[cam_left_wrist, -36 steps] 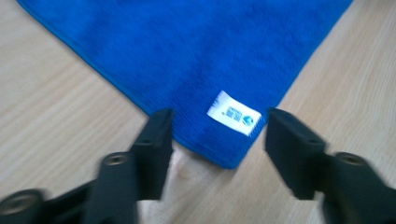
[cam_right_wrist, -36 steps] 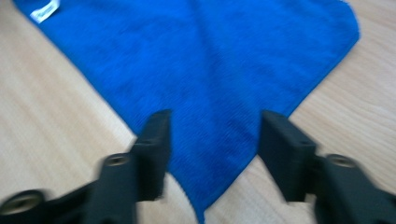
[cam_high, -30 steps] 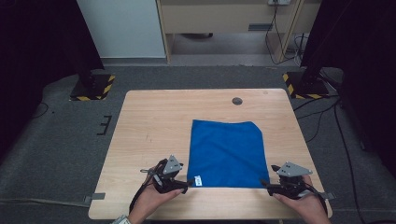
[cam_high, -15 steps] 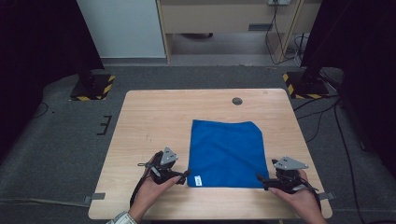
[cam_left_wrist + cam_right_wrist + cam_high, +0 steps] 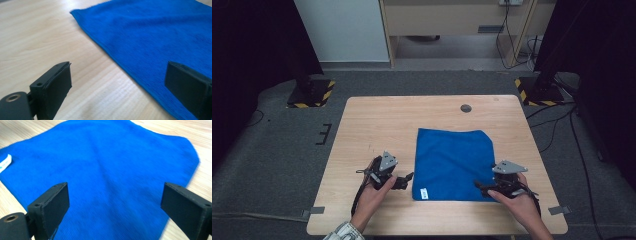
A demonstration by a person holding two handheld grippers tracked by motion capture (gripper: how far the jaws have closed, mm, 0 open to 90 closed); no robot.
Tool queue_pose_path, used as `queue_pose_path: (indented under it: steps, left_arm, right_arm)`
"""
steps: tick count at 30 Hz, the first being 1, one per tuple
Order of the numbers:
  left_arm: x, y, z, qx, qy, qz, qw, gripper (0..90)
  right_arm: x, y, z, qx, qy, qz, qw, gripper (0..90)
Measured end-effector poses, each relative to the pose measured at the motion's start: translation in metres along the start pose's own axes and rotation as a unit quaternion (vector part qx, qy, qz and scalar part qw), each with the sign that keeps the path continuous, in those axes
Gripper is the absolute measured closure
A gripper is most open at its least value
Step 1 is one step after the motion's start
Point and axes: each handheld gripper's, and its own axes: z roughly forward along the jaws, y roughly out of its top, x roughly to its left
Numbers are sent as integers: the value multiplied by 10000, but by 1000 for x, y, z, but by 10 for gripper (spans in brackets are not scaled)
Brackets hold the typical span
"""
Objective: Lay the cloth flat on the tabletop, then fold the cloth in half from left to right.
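Table: a light wooden table (image 5: 377, 125) on a grey floor, with dark stands behind it.
Left gripper (image 5: 408, 178): its jaws have just been opening and now stand wide, with nothing held; it sits just beside the cloth's near left corner.
Blue cloth (image 5: 454, 162): lies flat between the two grippers, with a small white tag (image 5: 424, 192) close to the left gripper.
Right gripper (image 5: 480, 186): its jaws have just been opening too, wide now, holding nothing, over the cloth's near right corner.
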Motion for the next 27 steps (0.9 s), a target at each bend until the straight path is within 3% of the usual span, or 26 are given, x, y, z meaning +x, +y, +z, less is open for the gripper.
queue_pose_path:
  steps: [6, 9, 11, 20, 27]
  left_arm:
    - [11, -1, -4, -89, 109, -179, 9997, 63]
    - [14, -1, -5, -89, 176, -238, 9995, 64]
    - [16, -2, -5, -76, 188, -252, 9995, 63]
    - [26, -3, -9, -92, 271, -361, 9989, 66]
    - [32, -4, -11, -97, 371, -367, 9986, 66]
  right_arm:
    - [8, 10, 16, 182, 94, -78, 9998, 89]
    - [19, 19, 29, 223, 171, -92, 9996, 91]
    - [28, 26, 35, 264, 143, -141, 9995, 111]
    - [78, 51, 62, 332, 669, -525, 9958, 154]
    - [101, 58, 74, 482, 828, -700, 9929, 199]
